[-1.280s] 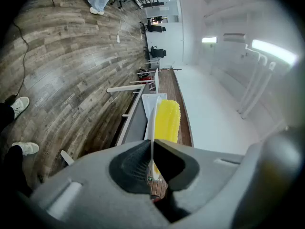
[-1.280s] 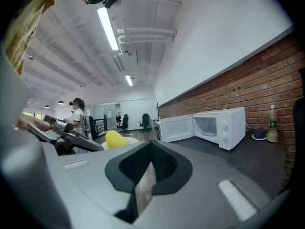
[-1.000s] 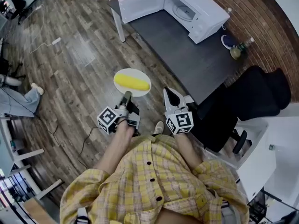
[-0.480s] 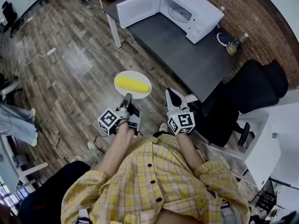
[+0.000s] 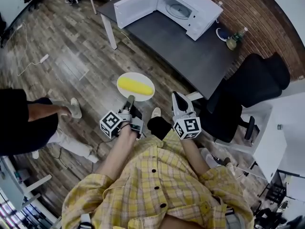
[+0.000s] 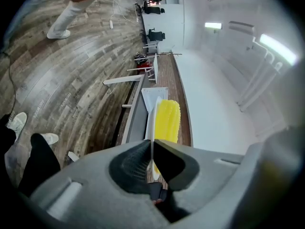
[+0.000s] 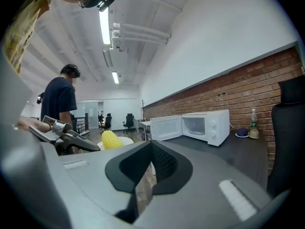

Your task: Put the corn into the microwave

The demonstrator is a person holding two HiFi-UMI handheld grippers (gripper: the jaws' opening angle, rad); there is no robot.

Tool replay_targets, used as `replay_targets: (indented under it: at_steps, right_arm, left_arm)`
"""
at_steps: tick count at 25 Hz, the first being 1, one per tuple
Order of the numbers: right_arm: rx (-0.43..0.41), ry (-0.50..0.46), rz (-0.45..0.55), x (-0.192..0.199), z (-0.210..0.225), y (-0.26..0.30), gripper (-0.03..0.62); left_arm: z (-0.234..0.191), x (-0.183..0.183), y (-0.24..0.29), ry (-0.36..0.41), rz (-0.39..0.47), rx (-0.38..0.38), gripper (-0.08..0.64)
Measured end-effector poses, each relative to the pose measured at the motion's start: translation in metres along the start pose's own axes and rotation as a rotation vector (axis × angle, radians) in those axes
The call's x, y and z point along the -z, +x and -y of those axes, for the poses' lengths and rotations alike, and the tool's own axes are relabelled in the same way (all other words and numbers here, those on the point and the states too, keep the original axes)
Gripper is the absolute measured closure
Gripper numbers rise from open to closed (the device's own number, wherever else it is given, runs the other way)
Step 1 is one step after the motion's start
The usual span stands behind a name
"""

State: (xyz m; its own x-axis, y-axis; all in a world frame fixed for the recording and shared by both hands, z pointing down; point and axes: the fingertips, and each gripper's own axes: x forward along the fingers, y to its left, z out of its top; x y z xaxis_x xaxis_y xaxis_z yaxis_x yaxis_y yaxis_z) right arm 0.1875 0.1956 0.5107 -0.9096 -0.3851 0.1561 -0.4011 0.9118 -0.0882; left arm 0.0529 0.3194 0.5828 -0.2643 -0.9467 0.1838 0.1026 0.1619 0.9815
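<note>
Wood planks cover the floor (image 5: 71, 56) of an open office room, with a red brick wall (image 5: 267, 23) running along its right side and long light strips (image 7: 105, 25) on the white ceiling. A dark counter (image 5: 190, 56) stands against that wall. At its far end sits a white microwave (image 5: 198, 8), its door (image 5: 136, 6) swung wide open over the counter's far corner and its inside bare except for the turntable. Just beyond the microwave, along the edge by the bricks, are a bottle (image 5: 232, 41) and a blue dish (image 5: 221, 34). A black office chair (image 5: 252, 89) stands at the near end of the counter. A white cable (image 5: 33, 63) trails across the floor, and a second person (image 5: 19, 123) in dark clothes stands at the left.

The left tongs (image 5: 129, 100) are pinching the near rim of a white plate (image 5: 125, 90). The corn (image 5: 135, 85) lies lengthwise on that plate, held in the air over the floor, off the counter's long open edge and well apart from the microwave. The right tongs (image 5: 177, 99) are pressed together with nothing between them, just beside the plate and pointing toward the counter.
</note>
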Motion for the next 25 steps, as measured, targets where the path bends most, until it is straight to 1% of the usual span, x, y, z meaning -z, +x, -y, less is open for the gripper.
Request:
replay_targets:
  at_steps: [2,8,13,19,22,25]
  right_arm:
    - [0.011,0.000,0.001,0.001,0.001,0.007,0.595]
    - [0.001,-0.016,-0.006,0.006,-0.007,0.037,0.595]
    - [0.049,0.028,0.008,0.004,0.017,0.079,0.595]
    - [0.097,0.052,0.021,-0.004,0.046,0.135,0.595]
    - [0.124,0.059,0.024,-0.015,0.066,0.159,0.595]
    - [0.151,0.066,0.031,-0.027,0.087,0.184,0.595]
  left_arm:
    - [0.001,-0.003,0.005,0.002,-0.011,0.002,0.545]
    - [0.009,-0.021,0.033,0.024,-0.042,0.004,0.545]
    - [0.017,-0.038,0.077,0.038,-0.074,-0.005,0.545]
    - [0.037,-0.058,0.136,0.065,-0.138,0.004,0.545]
    - [0.050,-0.066,0.169,0.066,-0.163,0.004,0.545]
    - [0.067,-0.071,0.205,0.063,-0.189,0.023,0.545]
